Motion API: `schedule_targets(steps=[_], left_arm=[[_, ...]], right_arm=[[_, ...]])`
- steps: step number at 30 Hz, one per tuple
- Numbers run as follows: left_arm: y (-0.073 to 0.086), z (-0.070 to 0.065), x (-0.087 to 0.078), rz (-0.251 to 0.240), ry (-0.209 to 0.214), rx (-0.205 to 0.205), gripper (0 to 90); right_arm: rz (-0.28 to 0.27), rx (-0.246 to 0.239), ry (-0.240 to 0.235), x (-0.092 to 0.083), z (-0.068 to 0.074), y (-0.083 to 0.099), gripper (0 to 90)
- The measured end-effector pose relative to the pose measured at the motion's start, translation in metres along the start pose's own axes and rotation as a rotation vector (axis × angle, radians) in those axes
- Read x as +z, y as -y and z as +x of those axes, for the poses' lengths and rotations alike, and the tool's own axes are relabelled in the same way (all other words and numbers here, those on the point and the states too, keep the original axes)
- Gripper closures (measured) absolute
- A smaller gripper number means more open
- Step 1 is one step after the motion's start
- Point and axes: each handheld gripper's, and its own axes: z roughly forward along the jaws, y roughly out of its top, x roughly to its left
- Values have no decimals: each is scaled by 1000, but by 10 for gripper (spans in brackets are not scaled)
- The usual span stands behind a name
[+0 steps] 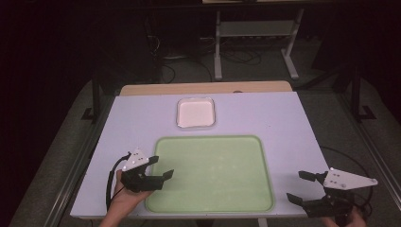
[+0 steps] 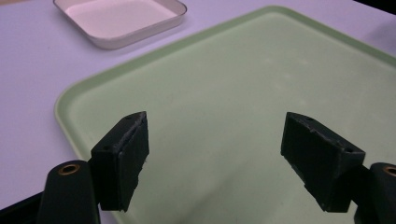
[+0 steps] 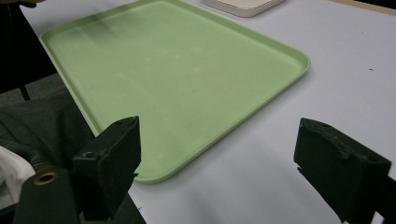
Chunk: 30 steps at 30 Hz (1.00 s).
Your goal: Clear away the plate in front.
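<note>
Jaws spread empty on both my tools: left gripper over green tray's near-left corner, right gripper just off its near-right corner.

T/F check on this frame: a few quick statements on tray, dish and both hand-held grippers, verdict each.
1. The green tray is empty. True.
2. The left hand-held gripper is shut on the tray's rim. False: its jaws stand open above the tray's left part, holding nothing.
3. The white dish sits inside the tray. False: it lies on the table beyond the tray's far edge.
4. The right hand-held gripper is open, right of the tray. True.
5. The dish holds nothing. True.
</note>
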Motion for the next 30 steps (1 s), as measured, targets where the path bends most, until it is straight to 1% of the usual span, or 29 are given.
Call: schedule_targets(steps=[1, 7, 13, 22, 23, 27, 29, 30], left_arm=[[0, 0, 0, 0, 0, 0, 230], [-12, 1, 8, -5, 14, 12, 230], [-16, 2, 13, -5, 21, 14, 230], [-28, 8, 24, 2, 26, 27, 229], [-31, 9, 27, 1, 27, 22, 229], [-34, 10, 30, 5, 29, 30, 230], [-38, 12, 35, 10, 28, 37, 230], [-39, 13, 36, 13, 29, 32, 229]], right_arm=[[0, 0, 0, 0, 0, 0, 139], [-7, 4, 4, -2, -1, 0, 139], [-8, 5, 3, -2, -1, 0, 139], [-7, 9, 3, -3, -3, 0, 139], [-7, 10, 4, -3, -3, 0, 139], [-8, 9, 4, -3, -4, 0, 139], [-7, 9, 6, -4, -4, 1, 139], [-6, 11, 7, -4, -4, 1, 139]])
